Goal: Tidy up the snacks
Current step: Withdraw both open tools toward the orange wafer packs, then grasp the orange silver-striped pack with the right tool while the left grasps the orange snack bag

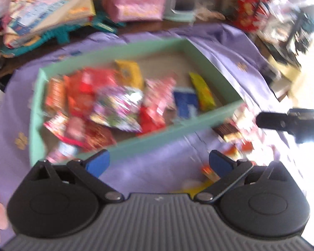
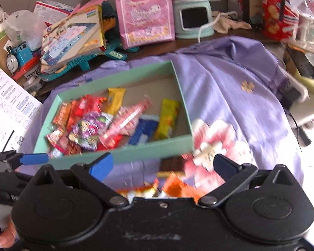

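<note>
A shallow green box (image 1: 169, 135) (image 2: 123, 153) sits on a purple cloth (image 1: 226, 48) (image 2: 230, 87) and holds several snack packs, red, orange, yellow, blue and purple. My left gripper (image 1: 159, 162) is open and empty, just in front of the box's near wall. My right gripper (image 2: 163, 165) is open and empty above loose snacks (image 2: 207, 159) lying on the cloth by the box's near right corner. Those loose snacks (image 1: 238, 133) show blurred in the left wrist view, with the right gripper's finger above them. The left gripper's blue fingertip (image 2: 32, 158) shows at the left of the right wrist view.
Behind the box stand a pink gift bag (image 2: 145, 12), a mint-green appliance (image 2: 193, 17), toy boxes (image 2: 73, 35), a blue toy train (image 2: 18, 53) and a red biscuit box (image 2: 279, 17). A printed white sheet (image 2: 9, 108) lies at the left.
</note>
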